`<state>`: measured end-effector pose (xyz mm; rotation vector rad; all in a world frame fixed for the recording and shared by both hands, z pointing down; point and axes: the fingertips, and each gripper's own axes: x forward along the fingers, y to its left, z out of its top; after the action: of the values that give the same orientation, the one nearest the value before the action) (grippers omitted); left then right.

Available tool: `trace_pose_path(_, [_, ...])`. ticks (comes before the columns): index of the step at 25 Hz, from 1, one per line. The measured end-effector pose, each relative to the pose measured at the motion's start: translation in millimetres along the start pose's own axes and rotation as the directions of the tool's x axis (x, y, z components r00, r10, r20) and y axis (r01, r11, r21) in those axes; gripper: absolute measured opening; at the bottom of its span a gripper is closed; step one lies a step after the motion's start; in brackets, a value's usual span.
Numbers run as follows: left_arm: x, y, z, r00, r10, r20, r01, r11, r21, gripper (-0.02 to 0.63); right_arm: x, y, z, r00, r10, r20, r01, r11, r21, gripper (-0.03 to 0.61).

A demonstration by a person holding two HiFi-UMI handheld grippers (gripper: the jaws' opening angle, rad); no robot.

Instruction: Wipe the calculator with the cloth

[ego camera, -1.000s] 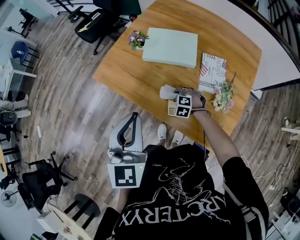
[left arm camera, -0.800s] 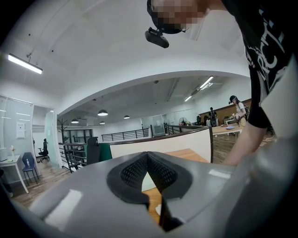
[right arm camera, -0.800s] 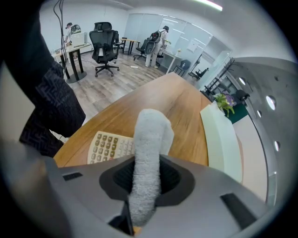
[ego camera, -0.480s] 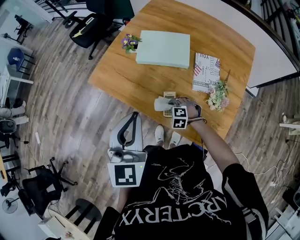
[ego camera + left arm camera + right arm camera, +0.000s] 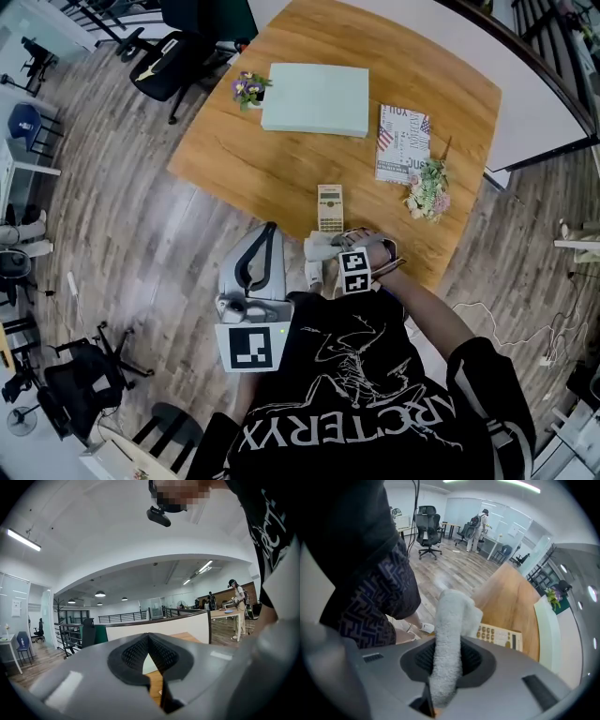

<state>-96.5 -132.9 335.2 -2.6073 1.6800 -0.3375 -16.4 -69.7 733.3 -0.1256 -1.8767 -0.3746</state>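
Room: an office with a wood floor; the wooden table [image 5: 272, 159] is the work surface.
Calculator [image 5: 330, 207]: lies flat near the table's front edge, and nothing touches it.
Cloth [image 5: 316, 247]: is held just past that edge, apart from the calculator.
Right gripper [image 5: 446, 660]: jaws clamped on the cloth.
Left gripper [image 5: 149, 652]: jaws together, empty, low beside the person.
Risk: nothing steadies the calculator, so I think a wipe may push it off the edge.

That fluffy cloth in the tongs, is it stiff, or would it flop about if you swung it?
Probably floppy: the cloth bunches into a soft roll where the right tongs squeeze it. Likely light, and its fuzzy surface looks unlikely to slip.
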Motion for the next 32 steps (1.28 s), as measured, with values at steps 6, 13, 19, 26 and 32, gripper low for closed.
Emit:
trace_pose_path(6, [2, -2, 3, 1.0, -0.011, 0.005, 0.011, 1.0, 0.009, 0.009, 1, 2, 1, 1.0, -0.004, 0.019, 0.003, 0.998, 0.058, 0.092])
trace_pose_path(13, [5, 0, 9, 1.0, -0.023, 0.014, 0.023, 0.999, 0.027, 0.009, -114, -82, 7, 0.914, -0.342, 0.22, 0.205, 0.855, 0.476, 0.092])
trace_pose_path(19, [19, 2, 26, 0.997, -0.042, 0.061, 0.04, 0.998, 0.038, 0.009, -299, -166, -10, 0.592, -0.755, 0.282, 0.403, 0.58, 0.708, 0.094])
trace_pose_path(26, [27, -11, 43, 0.99, -0.097, 0.103, 0.09, 0.994, 0.065, 0.009, -447, -146, -22, 0.149, -0.922, 0.356, 0.139, 0.376, 0.916, 0.094])
trace_pose_path(32, [31, -12, 47, 0.986, -0.108, 0.123, 0.1, 0.993, 0.07, 0.009, -459, -135, -33, 0.105, -0.95, 0.293, 0.203, 0.309, 0.929, 0.093])
